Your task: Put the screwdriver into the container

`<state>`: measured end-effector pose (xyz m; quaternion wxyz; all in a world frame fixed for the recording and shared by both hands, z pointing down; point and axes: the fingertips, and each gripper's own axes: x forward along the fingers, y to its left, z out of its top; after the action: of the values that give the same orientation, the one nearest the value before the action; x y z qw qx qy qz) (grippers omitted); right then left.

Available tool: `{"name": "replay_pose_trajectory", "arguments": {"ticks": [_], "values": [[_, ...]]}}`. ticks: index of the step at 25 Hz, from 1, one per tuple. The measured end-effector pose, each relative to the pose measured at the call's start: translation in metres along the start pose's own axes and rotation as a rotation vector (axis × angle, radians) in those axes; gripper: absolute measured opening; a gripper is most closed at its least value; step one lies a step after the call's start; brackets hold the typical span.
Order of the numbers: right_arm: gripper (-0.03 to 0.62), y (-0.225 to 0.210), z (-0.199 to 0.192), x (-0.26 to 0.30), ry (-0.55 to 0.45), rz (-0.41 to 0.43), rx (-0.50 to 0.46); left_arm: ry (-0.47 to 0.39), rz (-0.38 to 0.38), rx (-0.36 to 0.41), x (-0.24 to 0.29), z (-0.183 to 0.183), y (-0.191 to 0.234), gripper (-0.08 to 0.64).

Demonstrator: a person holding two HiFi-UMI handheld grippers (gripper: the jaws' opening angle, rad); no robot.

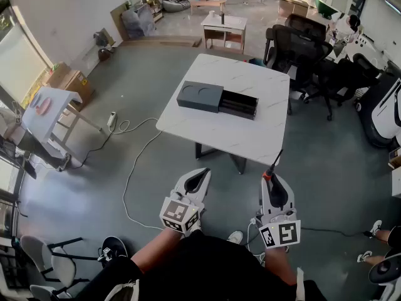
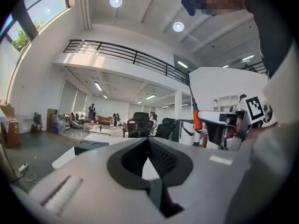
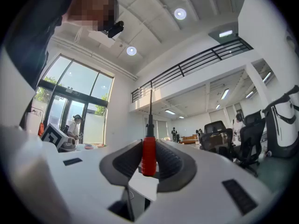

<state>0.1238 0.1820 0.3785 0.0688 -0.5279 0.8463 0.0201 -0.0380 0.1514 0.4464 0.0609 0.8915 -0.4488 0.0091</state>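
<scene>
Right tongs (image 3: 149,144): clamped on the screwdriver (image 3: 148,158) at its red handle, one pad on each side. Held in front of the body, short of the bench.

Left tongs (image 2: 149,146): tips together, nothing between. Idle just beside the right.

Screwdriver: red grip, black collar, thin dark shaft rising straight above the pads. Slim and rigid. Apparently seated firmly, though liable to pivot if knocked at the tip.

Container (image 1: 216,99): flat dark grey box near the middle of the white bench (image 1: 250,74), well apart from both tongs. Left part covered, with round recesses in the top. Right part open, with long slots.

Step in hand, by judgement: carry; tool gripped, not yet delivered.

Next move calls for a forward reach over the bench, shaft tipped level along the open slots, a gentle lowering, then pads parted.
</scene>
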Motion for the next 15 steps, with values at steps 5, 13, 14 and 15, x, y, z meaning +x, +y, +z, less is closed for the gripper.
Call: {"name": "replay_pose_trajectory", "arguments": {"ticks": [5,13,14,15], "values": [[0.097,0.008,0.001,0.010,-0.004,0.004,-0.039,-0.011,0.001,0.009,0.002,0.005,0.009,0.009],[0.098,0.021,0.005,0.021,-0.035,0.006,-0.010,-0.015,0.009,0.011,-0.007,0.007,0.027,0.009],[0.098,0.023,0.007,0.021,-0.050,0.003,0.002,-0.016,0.008,0.011,-0.009,0.007,0.029,0.009],[0.098,0.025,0.009,0.022,-0.062,-0.001,0.010,-0.017,0.006,0.011,-0.012,0.007,0.032,0.009]]}}
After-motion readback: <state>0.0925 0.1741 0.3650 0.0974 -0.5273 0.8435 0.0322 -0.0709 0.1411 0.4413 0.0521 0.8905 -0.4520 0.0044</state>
